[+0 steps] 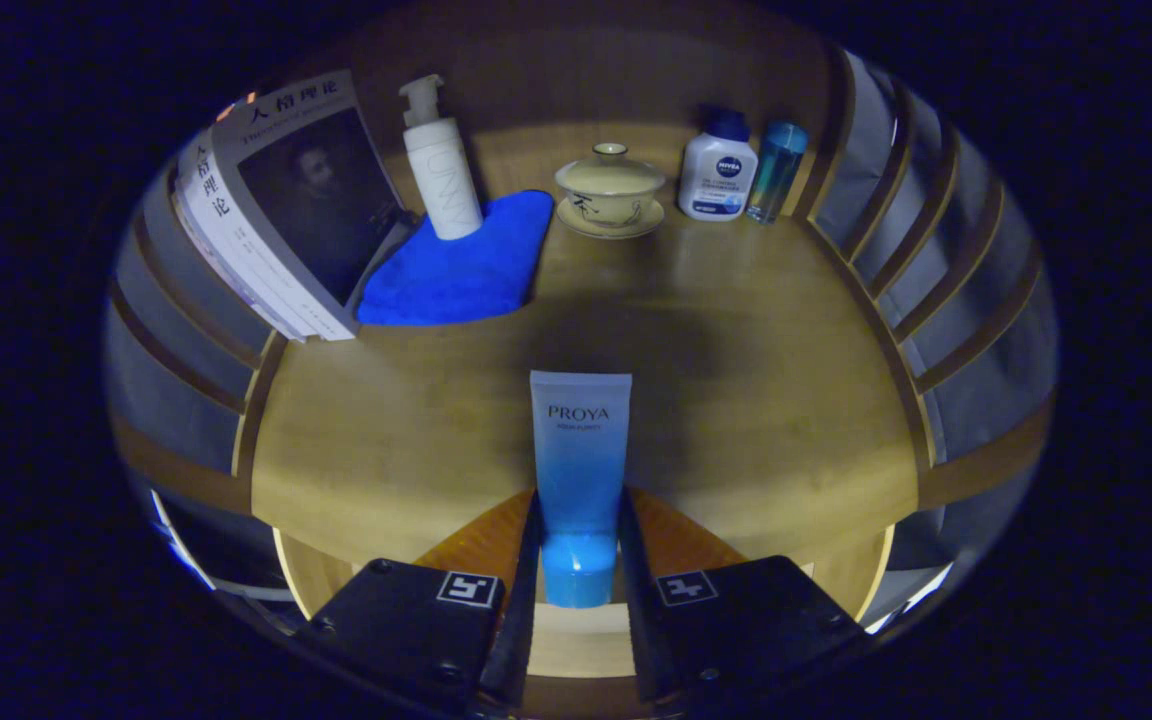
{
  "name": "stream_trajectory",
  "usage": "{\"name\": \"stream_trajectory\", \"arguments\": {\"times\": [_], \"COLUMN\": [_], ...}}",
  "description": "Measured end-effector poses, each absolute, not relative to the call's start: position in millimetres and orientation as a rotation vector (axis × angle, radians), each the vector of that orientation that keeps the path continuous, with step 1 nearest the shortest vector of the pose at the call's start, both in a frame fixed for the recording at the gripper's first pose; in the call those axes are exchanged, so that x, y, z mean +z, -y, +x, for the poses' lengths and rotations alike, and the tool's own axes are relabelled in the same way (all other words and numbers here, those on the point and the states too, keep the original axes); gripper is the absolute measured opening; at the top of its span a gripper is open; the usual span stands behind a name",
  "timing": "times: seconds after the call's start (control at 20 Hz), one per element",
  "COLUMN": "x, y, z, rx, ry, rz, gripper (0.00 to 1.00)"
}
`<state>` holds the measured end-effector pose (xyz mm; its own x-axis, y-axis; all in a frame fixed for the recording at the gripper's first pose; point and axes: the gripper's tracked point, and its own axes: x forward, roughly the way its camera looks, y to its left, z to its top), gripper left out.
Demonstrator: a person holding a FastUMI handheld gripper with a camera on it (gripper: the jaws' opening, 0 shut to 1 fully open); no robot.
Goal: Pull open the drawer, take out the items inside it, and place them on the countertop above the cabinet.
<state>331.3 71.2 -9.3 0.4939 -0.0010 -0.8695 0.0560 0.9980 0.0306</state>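
- Wooden countertop (756, 400) spreads out under you, slatted rails curving along both side edges.
- Your gripper (578, 560) has both fingers (526, 560) clamped on the blue tube (580, 470), cap end between them, crimped end reaching out over the front edge.
- Beyond it, at the back edge: lidded teacup (609, 190) on its saucer, white bottle (717, 172) and blue bottle (776, 170) toward the back right corner.
- Back left: pump bottle (441, 165) standing on a blue cloth (461, 265), books (281, 210) leaning beside it.
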Motion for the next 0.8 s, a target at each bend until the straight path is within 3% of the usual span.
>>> {"name": "stream_trajectory", "arguments": {"times": [0.5, 0.75, 0.8], "x": [0, 18, 22], "y": [-62, -67, -69], "z": [335, 323, 321], "rx": [-0.068, -0.052, -0.047], "ry": [-0.985, -0.947, -0.940], "rz": [0.073, 0.073, 0.076], "gripper": [0.53, 0.74, 0.74]}}
